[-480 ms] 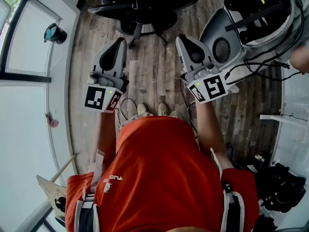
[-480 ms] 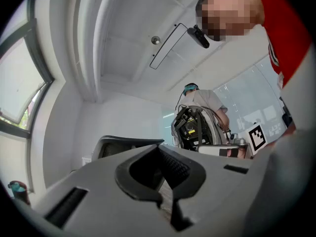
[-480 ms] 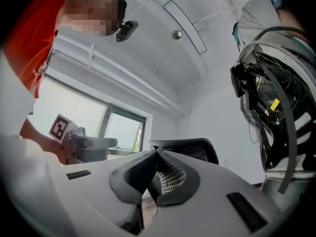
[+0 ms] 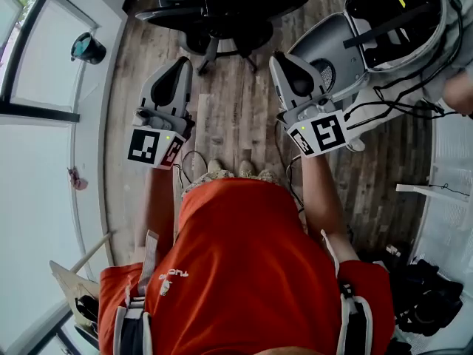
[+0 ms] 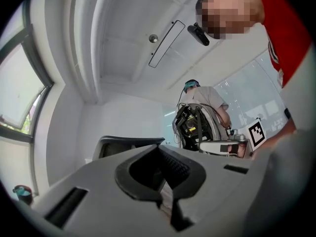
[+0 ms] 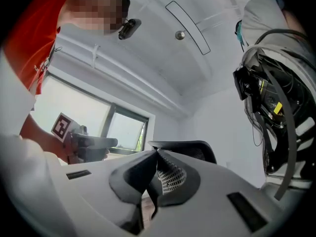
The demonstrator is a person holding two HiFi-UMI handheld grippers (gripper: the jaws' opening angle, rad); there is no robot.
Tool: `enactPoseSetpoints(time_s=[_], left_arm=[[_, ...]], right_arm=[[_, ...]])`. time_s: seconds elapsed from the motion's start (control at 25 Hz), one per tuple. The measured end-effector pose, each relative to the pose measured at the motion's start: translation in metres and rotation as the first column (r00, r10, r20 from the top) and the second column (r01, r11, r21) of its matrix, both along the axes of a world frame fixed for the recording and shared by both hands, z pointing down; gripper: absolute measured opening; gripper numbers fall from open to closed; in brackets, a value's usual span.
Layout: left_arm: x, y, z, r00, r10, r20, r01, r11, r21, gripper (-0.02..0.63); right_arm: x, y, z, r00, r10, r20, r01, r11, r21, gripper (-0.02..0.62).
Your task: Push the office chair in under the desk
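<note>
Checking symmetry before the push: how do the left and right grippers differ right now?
The left gripper leans rightward at its tip; the right gripper leans leftward, so they converge. The left gripper hangs over bare wood floor, while the right gripper sits close beside grey-white equipment. Shared: both are shut, empty, and short of the office chair.

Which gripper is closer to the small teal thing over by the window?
Left. In the head view the left gripper is a little to the right of the teal thing. The right gripper is further right again, beyond the left one.
</note>
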State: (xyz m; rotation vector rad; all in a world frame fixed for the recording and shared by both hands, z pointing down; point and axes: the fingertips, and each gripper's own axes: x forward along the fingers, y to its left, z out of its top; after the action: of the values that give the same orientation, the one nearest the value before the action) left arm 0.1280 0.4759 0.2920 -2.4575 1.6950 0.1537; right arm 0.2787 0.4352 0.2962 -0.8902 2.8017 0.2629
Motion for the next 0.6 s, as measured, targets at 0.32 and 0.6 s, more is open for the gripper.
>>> enactPoseSetpoints(time_s=[0.32,0.6], left_arm=[[-0.005,-0.013,0.001,0.996,-0.069,0.048,0.069,0.998,0.01,0.009],[-0.03,-0.028,-0.005,0.982,-0.136,0.133,0.136,0.991,0.007,0.011]], right_arm=[[0.006,-0.019,0.0,0.997,-0.038,-0.072,0.042,0.998,0.054,0.026],[0.01,-0.043,-0.005,0.987,-0.032,-0.159,0.047,0.994,0.094,0.029]])
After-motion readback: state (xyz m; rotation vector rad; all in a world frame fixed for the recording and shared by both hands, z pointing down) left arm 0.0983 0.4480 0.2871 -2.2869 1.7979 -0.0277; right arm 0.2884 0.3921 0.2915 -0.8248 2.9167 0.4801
